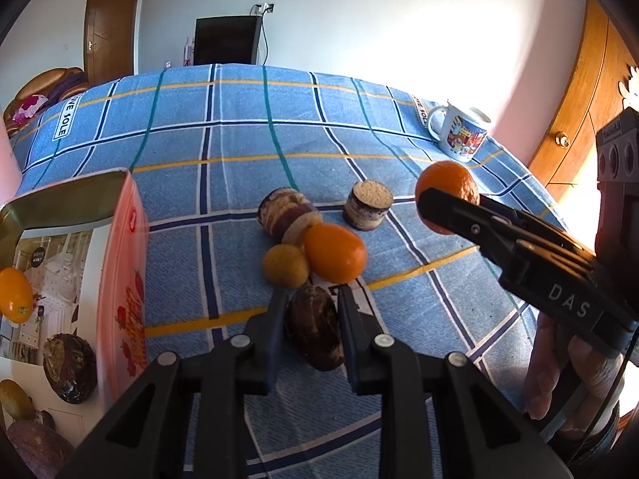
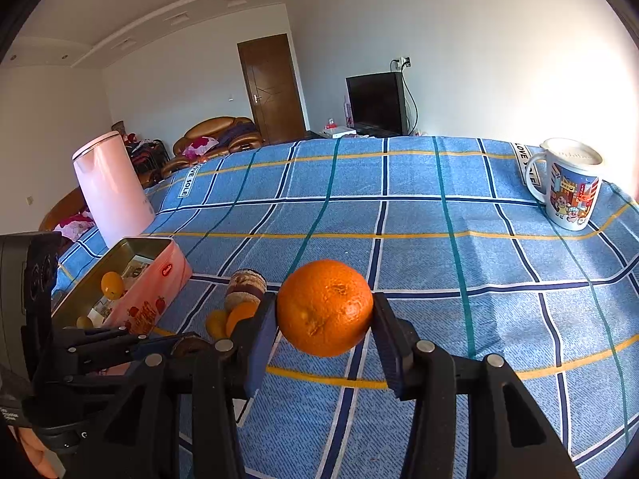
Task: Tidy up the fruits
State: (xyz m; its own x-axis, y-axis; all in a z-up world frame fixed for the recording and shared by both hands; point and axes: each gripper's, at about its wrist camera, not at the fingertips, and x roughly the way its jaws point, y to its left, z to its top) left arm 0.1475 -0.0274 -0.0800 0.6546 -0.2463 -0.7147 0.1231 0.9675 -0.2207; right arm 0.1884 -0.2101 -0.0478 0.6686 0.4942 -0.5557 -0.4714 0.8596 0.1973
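The left gripper [image 1: 309, 311] is clamped on a dark brown mottled fruit [image 1: 313, 329]. The fruit is oval, and its long axis runs along the fingers, one end pointing forward at the pile, the other back toward the camera. Just beyond the fingertips lie a small yellow fruit [image 1: 285, 265] and an orange oval fruit [image 1: 335, 253], touching each other; the oval one's long axis slants away to the right. Behind them a layered cake roll [image 1: 285, 215] lies on its side, and to its right a second cake roll [image 1: 367, 203] stands on end.

To the left of this gripper sits an open pink tin [image 1: 124, 263] printed with strawberries, fruit already inside.

The right gripper [image 2: 324, 311] grips a round orange [image 2: 324, 307], lifted clear of the blue checked cloth [image 2: 439, 215]. "DAS" reads on its finger in the left view. The cloth carries a "LOVE SOLE" label [image 2: 191, 181]. Far ahead to the right stands a cartoon mug [image 2: 569, 185]; ahead to the left, a pink kettle [image 2: 110, 187].
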